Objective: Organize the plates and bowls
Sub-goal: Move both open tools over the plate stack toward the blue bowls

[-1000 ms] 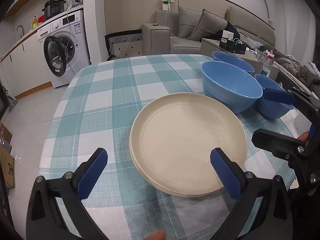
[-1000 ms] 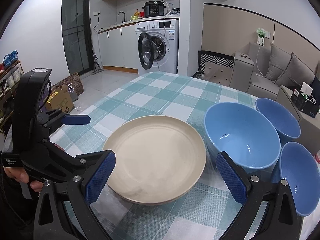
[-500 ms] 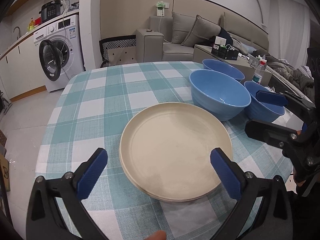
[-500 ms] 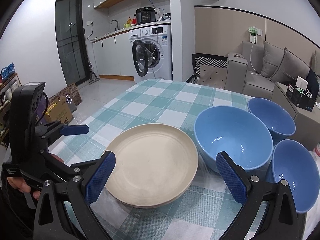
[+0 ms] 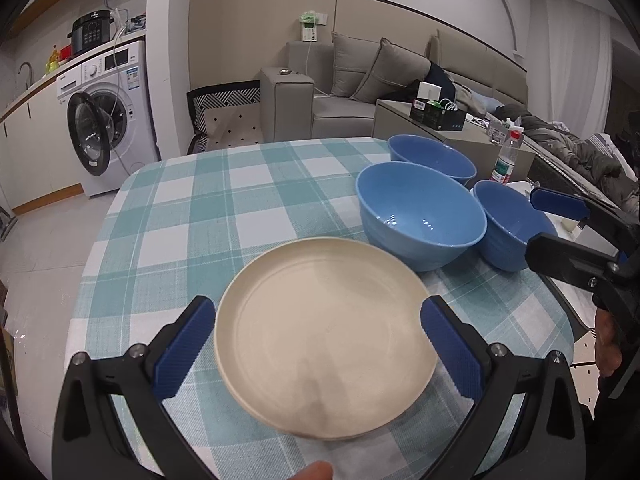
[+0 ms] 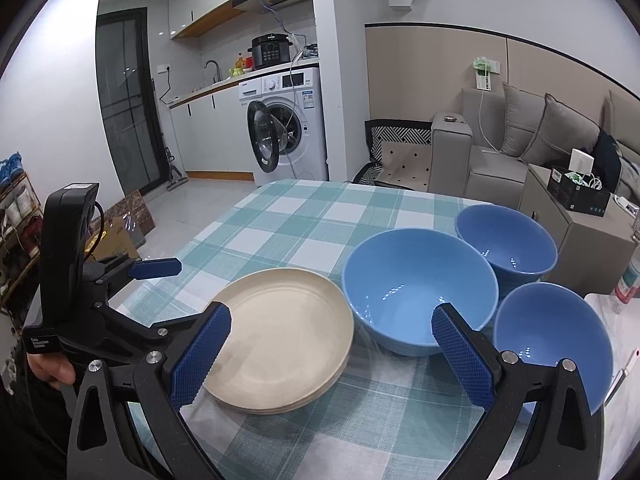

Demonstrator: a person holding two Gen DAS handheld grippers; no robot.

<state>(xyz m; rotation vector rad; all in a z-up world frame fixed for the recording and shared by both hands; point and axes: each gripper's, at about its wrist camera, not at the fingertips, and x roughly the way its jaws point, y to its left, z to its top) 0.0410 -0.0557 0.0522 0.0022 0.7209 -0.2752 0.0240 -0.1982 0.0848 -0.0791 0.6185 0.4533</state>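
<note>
Where the left gripper (image 5: 318, 344) is seen closest to its own camera, its blue-padded fingers (image 5: 182, 348) are spread wide, one on each side of the near half of the cream plates (image 5: 324, 332), and nothing is clamped between them. A stack of plates is shown by the layered rims in the right wrist view (image 6: 280, 336), though the count cannot be made out. The stack is set on the checked tablecloth (image 5: 192, 216) near the table's front edge.

The right gripper (image 6: 330, 354) is likewise held open wide and empty (its left pad over the near rim of the plates, its right pad in front of the large blue bowl (image 6: 418, 304)). From the left camera it is seen at the right edge (image 5: 560, 228), just beside the near small bowl (image 5: 512, 224).

Just past the plates, to their right, the large blue bowl (image 5: 420, 220) stands upright, its base very near or touching the plate rim. Two smaller blue bowls are placed close around it: the near small bowl on its right (image 6: 552, 340) and the far small bowl (image 6: 506, 240) behind it, both upright and empty.

Farther off, a washing machine (image 6: 288, 124) with its door open is seen against the kitchen wall, and a grey sofa (image 5: 352, 84) is seen beyond the table.
</note>
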